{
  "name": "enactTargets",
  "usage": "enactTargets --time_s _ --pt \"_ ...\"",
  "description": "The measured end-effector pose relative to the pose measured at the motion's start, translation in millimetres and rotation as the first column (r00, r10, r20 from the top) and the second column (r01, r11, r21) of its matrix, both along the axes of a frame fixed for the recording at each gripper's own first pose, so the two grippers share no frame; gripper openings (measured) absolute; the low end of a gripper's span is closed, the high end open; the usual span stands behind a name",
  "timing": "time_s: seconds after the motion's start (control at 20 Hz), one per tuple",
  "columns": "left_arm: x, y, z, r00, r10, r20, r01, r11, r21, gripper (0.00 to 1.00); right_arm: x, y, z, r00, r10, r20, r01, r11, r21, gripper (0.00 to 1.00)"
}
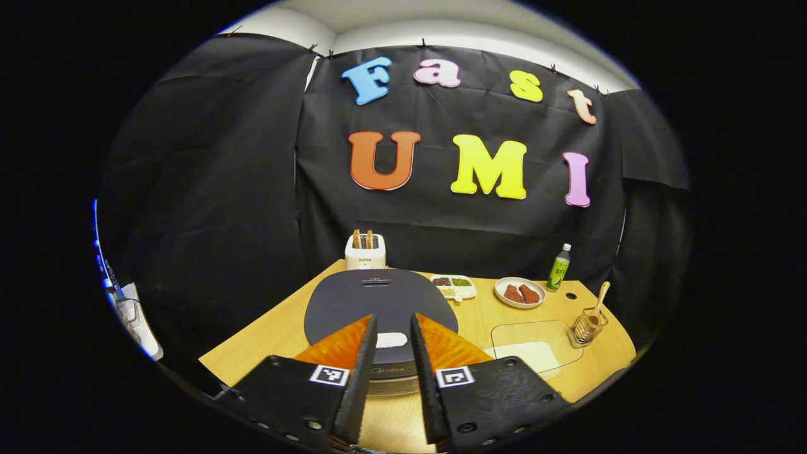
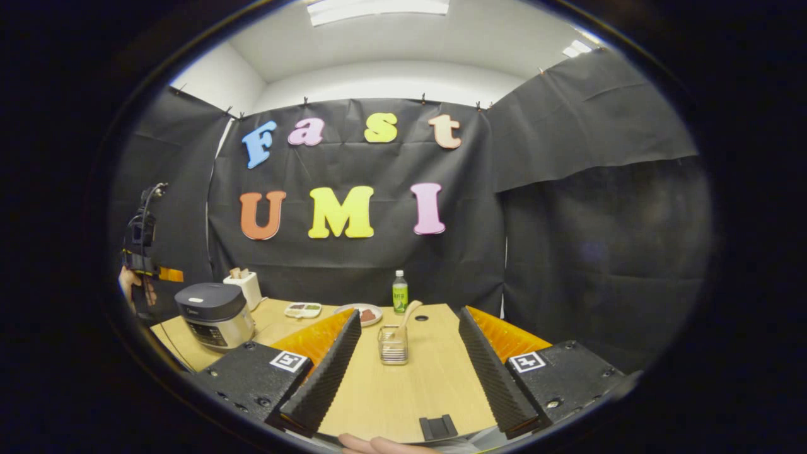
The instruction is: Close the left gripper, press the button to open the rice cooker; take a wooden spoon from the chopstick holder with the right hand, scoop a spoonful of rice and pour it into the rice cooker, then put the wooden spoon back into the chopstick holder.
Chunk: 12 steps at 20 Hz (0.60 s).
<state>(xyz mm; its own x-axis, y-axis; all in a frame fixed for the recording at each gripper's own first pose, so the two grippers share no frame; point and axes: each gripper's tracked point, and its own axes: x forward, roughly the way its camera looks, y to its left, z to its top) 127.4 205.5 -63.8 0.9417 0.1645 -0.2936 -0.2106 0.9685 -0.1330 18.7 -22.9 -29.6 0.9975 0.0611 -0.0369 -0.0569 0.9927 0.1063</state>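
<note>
The left gripper (image 1: 392,328) is poised just above the rice cooker (image 1: 380,302), whose lid is seen down and latched. Its fingers (image 1: 362,353) are drawn in to a narrow gap, not quite touching, with nothing held; through that gap the pale release button (image 1: 391,340) is framed at the front edge of the lid. The step in hand looks to be the closing and the press: the gap would best be shut fully first, so that one blunt tip is offered, and then brought straight down on the button's middle, not its rim, lest the tips slide off the smooth lid.

In the right gripper view the right gripper (image 2: 410,343) is held wide apart and empty over the counter (image 2: 435,378), lined up on the chopstick holder (image 2: 393,345), from which the wooden spoon (image 2: 408,313) leans up to the right. The rice cooker (image 2: 215,315) is seen well off to that view's left, near the counter's edge.
</note>
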Motion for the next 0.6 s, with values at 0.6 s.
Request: enactTargets --time_s 0.6 --pt "29 7 -59 0.977 0.012 -0.214 -0.023 0.999 -0.046 0.0 10 0 -23 0.999 0.009 -0.04 -0.009 1.0 0.003 1.0"
